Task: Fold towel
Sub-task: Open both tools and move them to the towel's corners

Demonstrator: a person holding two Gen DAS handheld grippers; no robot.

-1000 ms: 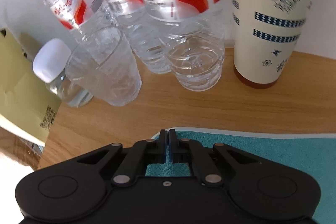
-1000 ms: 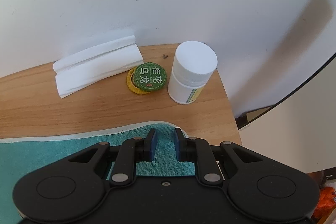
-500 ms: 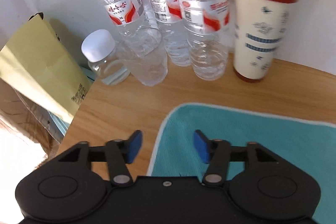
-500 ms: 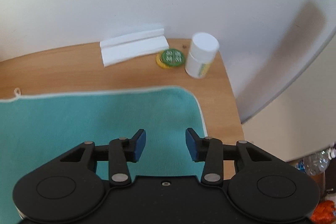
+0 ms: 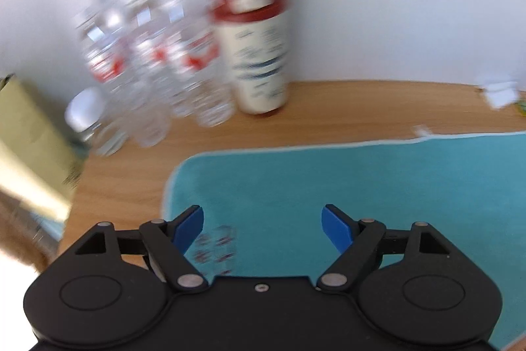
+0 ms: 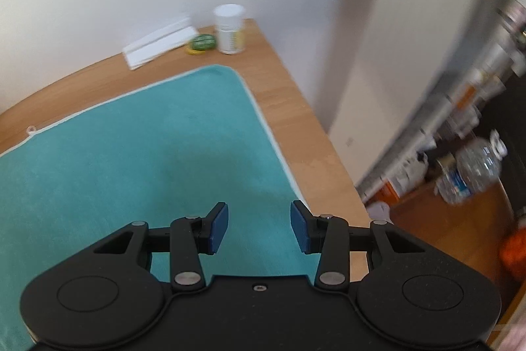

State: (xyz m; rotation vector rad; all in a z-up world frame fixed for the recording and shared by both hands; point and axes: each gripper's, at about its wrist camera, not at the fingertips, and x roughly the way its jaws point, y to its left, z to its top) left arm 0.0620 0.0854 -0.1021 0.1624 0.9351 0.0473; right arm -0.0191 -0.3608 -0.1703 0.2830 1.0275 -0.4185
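- Left wrist view, bottom of the frame: the left gripper point(image 5: 263, 224) hangs with its jaws spread wide and nothing between them, above the near left part of the teal towel point(image 5: 345, 186).
- A small blurred patterned patch lies on the towel just inside the left finger; what it is cannot be told.
- The towel lies flat on the wooden tabletop point(image 5: 131, 166), its rounded corner left of centre in the frame and its pale hem running to the right edge.
- Beyond it, in the upper left, stand blurred water bottles point(image 5: 154, 74) and a red-lidded cup point(image 5: 256, 48) against the wall.
- In the right wrist view, the right gripper point(image 6: 259, 226) is likewise parted and empty, over the towel's near right edge.
- The towel fills the left half of that frame, smooth, with its far corner near a white jar point(image 6: 230, 28), a green tin point(image 6: 203, 41) and a folded white paper point(image 6: 157, 43).
- Judgement: whether a fold is already laid cannot be told, since no doubled layer shows; neither gripper holds cloth, so the next fold calls for a fresh grasp.
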